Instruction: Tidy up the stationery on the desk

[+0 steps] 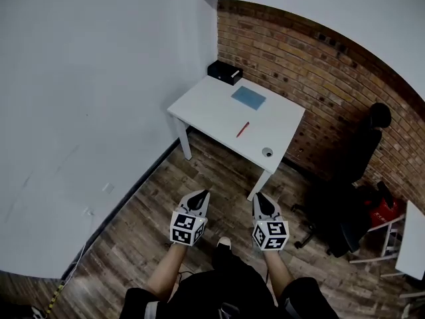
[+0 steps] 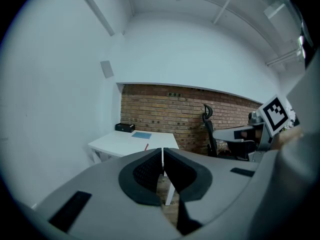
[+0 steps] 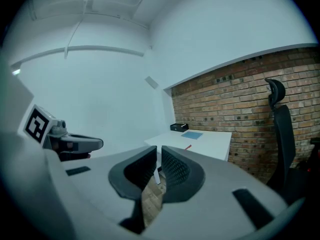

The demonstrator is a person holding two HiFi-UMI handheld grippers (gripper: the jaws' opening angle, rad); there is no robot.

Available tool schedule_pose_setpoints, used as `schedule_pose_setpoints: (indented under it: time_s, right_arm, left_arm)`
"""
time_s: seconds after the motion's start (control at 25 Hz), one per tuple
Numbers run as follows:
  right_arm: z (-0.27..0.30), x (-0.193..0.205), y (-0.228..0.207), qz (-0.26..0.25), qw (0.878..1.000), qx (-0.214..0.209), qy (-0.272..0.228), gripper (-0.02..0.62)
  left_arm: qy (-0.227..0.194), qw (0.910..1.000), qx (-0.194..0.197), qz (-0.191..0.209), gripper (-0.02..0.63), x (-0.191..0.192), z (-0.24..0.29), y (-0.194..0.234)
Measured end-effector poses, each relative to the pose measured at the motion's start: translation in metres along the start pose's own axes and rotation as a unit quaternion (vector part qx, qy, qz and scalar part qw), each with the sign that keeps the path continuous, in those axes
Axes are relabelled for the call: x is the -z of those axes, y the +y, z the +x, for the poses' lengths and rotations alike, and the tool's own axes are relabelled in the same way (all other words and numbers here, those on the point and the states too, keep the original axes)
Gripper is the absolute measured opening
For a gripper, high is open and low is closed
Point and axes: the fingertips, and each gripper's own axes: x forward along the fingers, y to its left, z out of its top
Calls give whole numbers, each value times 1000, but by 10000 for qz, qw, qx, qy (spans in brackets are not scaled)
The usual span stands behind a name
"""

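Head view looks down on a person's two forearms at 6 o'clock, each hand holding a claw above the wooden floor [image 1: 133,238]. The left claw [image 1: 198,197] has its jaws closed together with nothing between them. The right claw [image 1: 263,199], just beside it toward 3 o'clock, is closed and empty too; each gripper view shows only floorboards past the meeting pads. Both point toward 12 o'clock at a white table [image 1: 212,108], well apart from them, standing in the corner where a white wall meets a brick wall [image 1: 299,65]. On the table, nearest the claws, a small round grey object [image 1: 267,152] sits by the front edge at about 4 o'clock. A red pen [image 1: 243,129] lies near the middle. Beyond it a blue notebook [image 1: 248,98] lies flat toward 12 o'clock, and a black box [image 1: 224,72] sits at the far corner, about 11 o'clock. A black office chair [image 1: 352,178] stands on the floor off the table's 3 o'clock side.
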Motion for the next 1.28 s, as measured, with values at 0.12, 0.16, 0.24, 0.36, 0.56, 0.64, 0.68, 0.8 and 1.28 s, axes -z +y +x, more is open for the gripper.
schedule_pose_setpoints:
  time_s: [0.12, 0.16, 0.24, 0.36, 0.56, 0.64, 0.68, 0.8, 1.28]
  right_arm:
    - [28, -15, -13, -40, 10000, -38, -19, 25]
    - [37, -19, -18, -44, 10000, -43, -27, 25]
    - [55, -25, -27, -40, 10000, -59, -34, 25]
    - [78, -29, -43, -28, 10000, -81, -15, 25]
    - [112, -34, -63, 34, 9999, -119, 46, 25]
    - [122, -39, -71, 33, 9999, -149, 42, 25]
    - [127, -41, -75, 36, 9999, -160, 45, 25]
    - [141, -44, -84, 55, 9998, -200, 48, 25]
    - [170, -44, -89, 81, 9993, -341, 134, 25]
  left_arm:
    - [12, 10000, -24, -33, 21, -13, 28, 14]
    - [12, 10000, -23, -38, 21, -17, 37, 19]
    - [30, 10000, -20, -17, 21, -24, 54, 27]
    - [63, 10000, -28, -17, 21, -30, 80, 35]
    - [135, 9999, -69, -36, 21, -38, 115, 49]
    - [153, 9998, -86, -29, 21, -44, 126, 52]
    - [163, 9998, -97, -15, 21, -47, 131, 53]
    - [168, 9998, -134, 5, 21, -52, 143, 57]
    - [255, 9992, -257, -156, 21, -45, 163, 75]
